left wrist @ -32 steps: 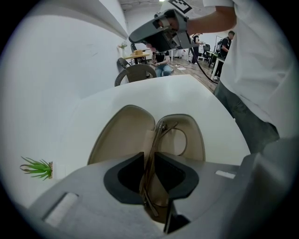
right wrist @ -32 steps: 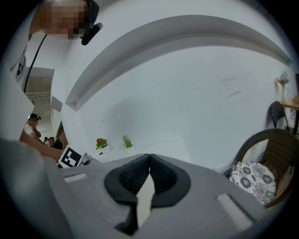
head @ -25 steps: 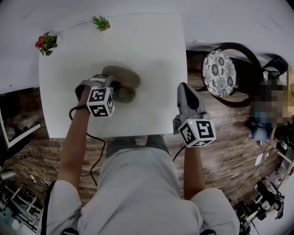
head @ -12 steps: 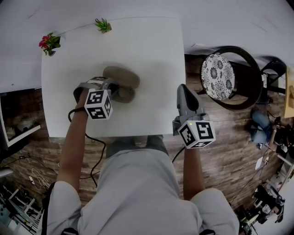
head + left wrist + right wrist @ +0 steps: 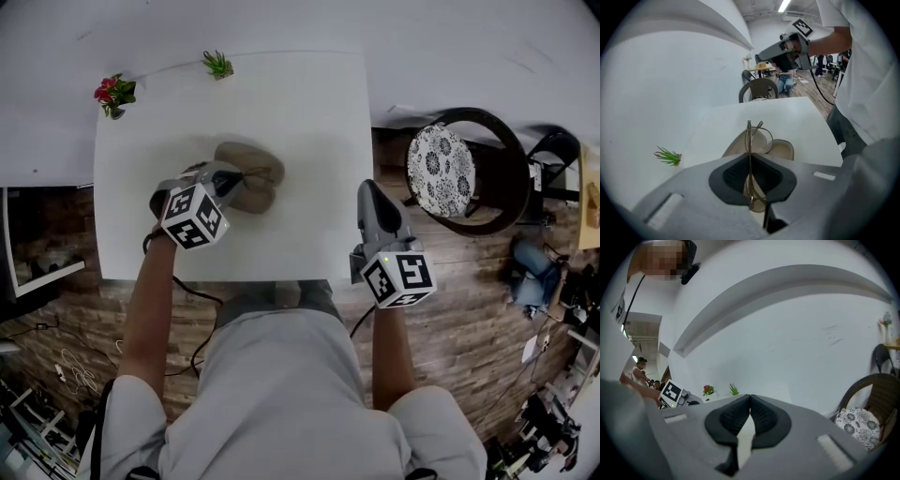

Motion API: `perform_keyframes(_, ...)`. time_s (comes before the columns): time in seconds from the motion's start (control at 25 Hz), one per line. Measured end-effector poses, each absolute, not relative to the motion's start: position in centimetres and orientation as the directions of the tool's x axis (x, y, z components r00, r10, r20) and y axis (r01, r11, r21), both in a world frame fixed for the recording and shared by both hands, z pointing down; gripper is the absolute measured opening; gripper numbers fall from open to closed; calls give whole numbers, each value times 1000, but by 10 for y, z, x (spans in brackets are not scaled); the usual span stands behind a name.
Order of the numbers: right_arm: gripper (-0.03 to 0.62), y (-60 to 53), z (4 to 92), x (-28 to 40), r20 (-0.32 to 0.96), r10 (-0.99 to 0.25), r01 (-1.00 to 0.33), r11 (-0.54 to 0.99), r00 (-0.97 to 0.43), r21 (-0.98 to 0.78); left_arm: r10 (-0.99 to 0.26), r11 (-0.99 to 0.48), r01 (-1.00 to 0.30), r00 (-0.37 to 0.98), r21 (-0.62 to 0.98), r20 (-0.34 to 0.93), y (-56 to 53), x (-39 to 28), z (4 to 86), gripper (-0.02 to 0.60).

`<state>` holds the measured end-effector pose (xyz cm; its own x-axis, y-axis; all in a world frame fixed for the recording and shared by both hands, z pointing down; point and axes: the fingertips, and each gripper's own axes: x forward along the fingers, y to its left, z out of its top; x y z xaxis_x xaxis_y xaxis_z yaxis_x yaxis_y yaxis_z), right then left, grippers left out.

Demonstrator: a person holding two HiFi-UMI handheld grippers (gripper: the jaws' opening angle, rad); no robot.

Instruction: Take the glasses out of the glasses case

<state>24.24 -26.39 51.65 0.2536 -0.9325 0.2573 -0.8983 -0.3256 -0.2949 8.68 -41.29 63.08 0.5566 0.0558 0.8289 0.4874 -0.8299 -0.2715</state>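
Left gripper (image 5: 234,178) is clamped on the thin wire-frame glasses (image 5: 757,133), pinching them edge-on right over the open tan glasses case (image 5: 255,161), probably so they lift clean. Right gripper (image 5: 367,192) is pinched closed on nothing, parked by the table (image 5: 309,112) edge, out of the way.

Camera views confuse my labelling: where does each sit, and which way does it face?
Head view: on the head, looking steeply down at the table; forearms, left gripper, right gripper show.
Left gripper view: on that gripper, facing the case; jaws shut on glasses.
Right gripper view: on that gripper, facing the wall; jaws shut, empty.
All share the green plant.
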Motion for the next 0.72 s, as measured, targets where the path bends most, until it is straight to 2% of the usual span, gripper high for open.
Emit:
perform_keyframes(0.4, 3, -257, 487, 237, 202, -952, -916, -283, 231, -285, -59, -949, 172, 726, -264, 685, -421, 80, 573, 23)
perform_keyframes(0.72, 3, -258, 457, 238, 145, -969, -935, -234, 201, -268, -188, -967, -56, 818, -249, 544, -425, 63, 522, 23)
